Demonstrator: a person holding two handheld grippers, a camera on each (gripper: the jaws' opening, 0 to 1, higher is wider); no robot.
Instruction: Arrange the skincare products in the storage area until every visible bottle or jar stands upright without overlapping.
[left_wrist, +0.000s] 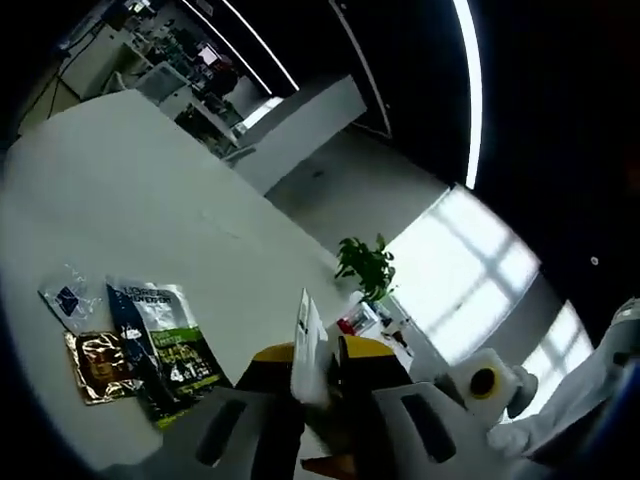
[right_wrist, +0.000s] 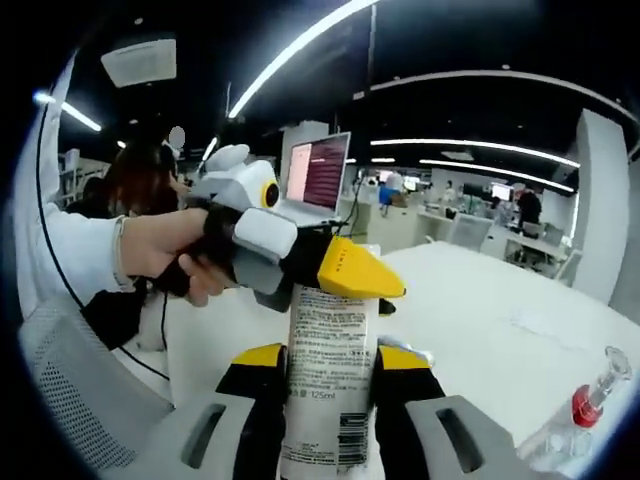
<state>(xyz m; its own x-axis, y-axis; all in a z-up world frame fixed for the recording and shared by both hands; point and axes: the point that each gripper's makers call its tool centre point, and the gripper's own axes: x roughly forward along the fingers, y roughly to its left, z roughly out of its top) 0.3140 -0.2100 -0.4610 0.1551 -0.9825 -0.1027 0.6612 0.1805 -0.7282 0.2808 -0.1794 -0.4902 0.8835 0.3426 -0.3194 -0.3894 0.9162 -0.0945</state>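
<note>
Both claws gripping one tube above the worktop

We are holding a white labelled tube (right_wrist: 325, 385) in the right claw (right_wrist: 327, 375), the left claw (right_wrist: 345, 275) pinching its far end; pulling unevenly could twist it loose. Sachets (left_wrist: 160, 345) are lying on the worktop (left_wrist: 130, 200); a clear bottle (right_wrist: 585, 410), red inside, is lying right.

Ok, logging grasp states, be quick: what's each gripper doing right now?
Left gripper: shut on the top end of the white tube.
Right gripper: shut on the same white tube, lower down.
</note>
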